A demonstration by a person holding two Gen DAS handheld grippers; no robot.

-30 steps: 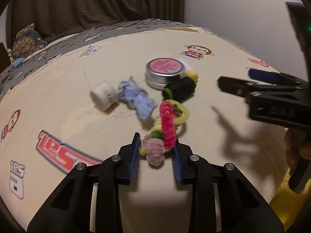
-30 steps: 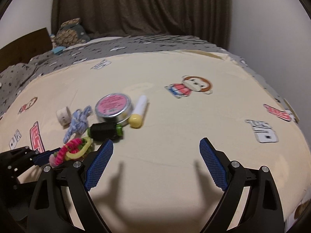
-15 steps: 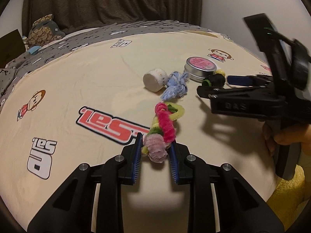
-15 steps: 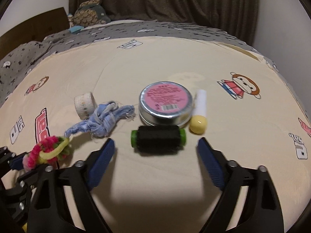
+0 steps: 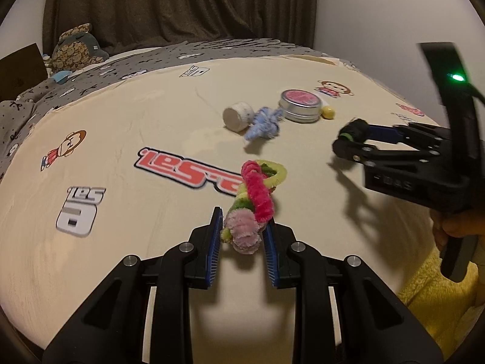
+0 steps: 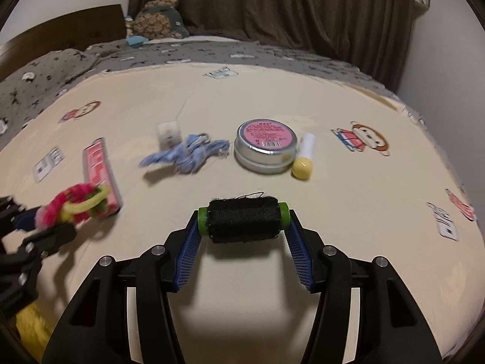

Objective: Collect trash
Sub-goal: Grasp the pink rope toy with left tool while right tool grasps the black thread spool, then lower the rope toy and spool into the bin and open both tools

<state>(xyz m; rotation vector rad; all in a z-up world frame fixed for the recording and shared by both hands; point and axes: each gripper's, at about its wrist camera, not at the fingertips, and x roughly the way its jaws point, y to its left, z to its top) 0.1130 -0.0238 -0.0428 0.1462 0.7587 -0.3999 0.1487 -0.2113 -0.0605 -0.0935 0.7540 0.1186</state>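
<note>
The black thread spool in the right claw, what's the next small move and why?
Probably lift it clear of the bed. The right claw has just been closing, and its pads now press the green ends of the black thread spool, so the grip looks set. The left claw already holds the pipe-cleaner bundle.

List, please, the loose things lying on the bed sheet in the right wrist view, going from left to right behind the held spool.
White tape roll → blue thread bundle → round tin with pink label → white tube with yellow cap.
</note>
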